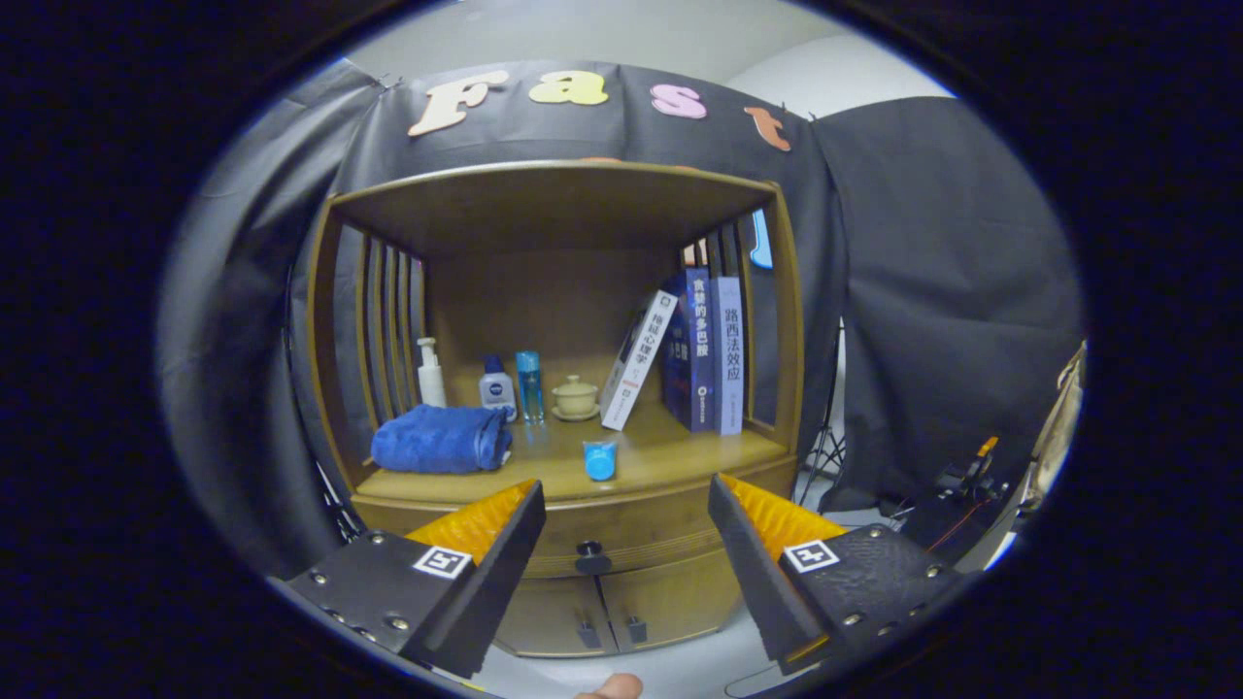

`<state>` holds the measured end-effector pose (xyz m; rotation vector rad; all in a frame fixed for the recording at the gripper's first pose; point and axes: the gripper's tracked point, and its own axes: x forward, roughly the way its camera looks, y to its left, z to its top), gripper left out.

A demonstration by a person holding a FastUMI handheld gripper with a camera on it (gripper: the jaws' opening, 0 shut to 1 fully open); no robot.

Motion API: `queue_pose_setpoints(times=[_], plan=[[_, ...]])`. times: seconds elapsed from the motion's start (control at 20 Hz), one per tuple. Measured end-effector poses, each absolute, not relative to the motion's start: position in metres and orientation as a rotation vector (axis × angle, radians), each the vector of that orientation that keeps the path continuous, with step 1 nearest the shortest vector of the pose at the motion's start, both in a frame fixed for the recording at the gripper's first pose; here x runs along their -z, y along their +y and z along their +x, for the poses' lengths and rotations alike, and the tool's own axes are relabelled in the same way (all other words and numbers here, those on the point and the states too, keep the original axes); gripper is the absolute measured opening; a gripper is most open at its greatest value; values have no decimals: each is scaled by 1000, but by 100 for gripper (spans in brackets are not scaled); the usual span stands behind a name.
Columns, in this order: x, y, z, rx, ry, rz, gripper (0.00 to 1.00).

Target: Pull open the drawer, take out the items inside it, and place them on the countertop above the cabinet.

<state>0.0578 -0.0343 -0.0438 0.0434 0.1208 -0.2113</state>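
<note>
Tool (626,544) fingers are standing wide apart, gripping nothing, and hovering in front of the wooden cabinet (568,388). Between the fingers, the dark round knob (589,555) of the closed wooden drawer (621,544) is showing, with the drawer front sitting flush under the bench (670,451). Below the knob, two small cabinet doors (607,607) with dark handles are sitting shut. Just above the knob, near the bench's front edge, a small blue plastic cup (600,459) is standing. To the left of the knob and higher, a rolled blue towel (442,439) is lying on the bench. Behind the towel, a white pump bottle (430,374), a squat white bottle with a blue cap (496,386) and a slim clear blue bottle (529,385) are standing in a row, and a pale lidded ceramic cup on a saucer (575,398) is sitting beside them. Up and right of the knob, a white book (638,359) is leaning against two upright books, one dark blue (691,349) and one lilac (728,354). A fingertip (609,686) is peeking in below the doors.
</note>
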Motion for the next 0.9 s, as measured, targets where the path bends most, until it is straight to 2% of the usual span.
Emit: queue_pose_setpoints(times=[0.45,0.9], plan=[[-24,-41,9,240,-12,47,100],[-38,-65,-6,260,-54,34,100]])
